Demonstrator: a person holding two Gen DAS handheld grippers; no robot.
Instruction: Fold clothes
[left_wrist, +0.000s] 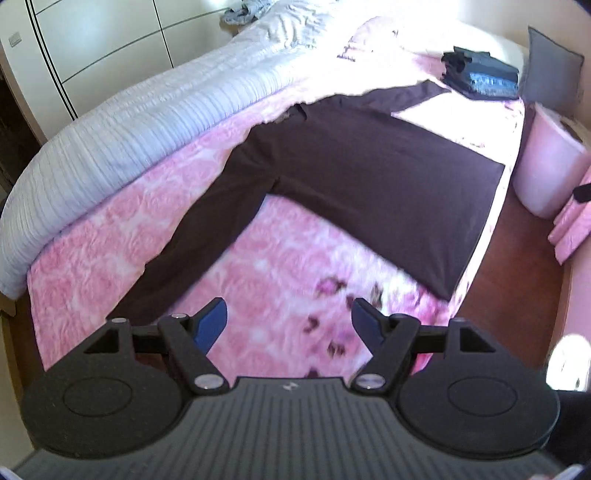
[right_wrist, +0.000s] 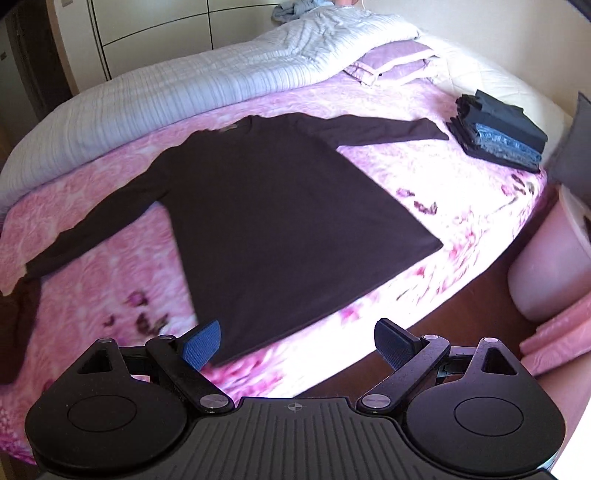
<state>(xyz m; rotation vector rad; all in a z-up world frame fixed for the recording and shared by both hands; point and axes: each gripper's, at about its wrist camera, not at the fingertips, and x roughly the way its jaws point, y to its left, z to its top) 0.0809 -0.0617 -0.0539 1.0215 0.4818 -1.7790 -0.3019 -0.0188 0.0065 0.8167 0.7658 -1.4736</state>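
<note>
dark long-sleeved shirt (right_wrist: 280, 210) spread flat, sleeves outstretched.

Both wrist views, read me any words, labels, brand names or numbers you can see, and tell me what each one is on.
No readable text in either view.
Left gripper: a small pale emblem on its body, a symbol, not letters.
Right gripper: a small crosshair mark on its body, no words.
Dark long-sleeved shirt: a tiny patch at the neckline, too blurred to read.
Stack of folded clothes: no print visible.
</note>
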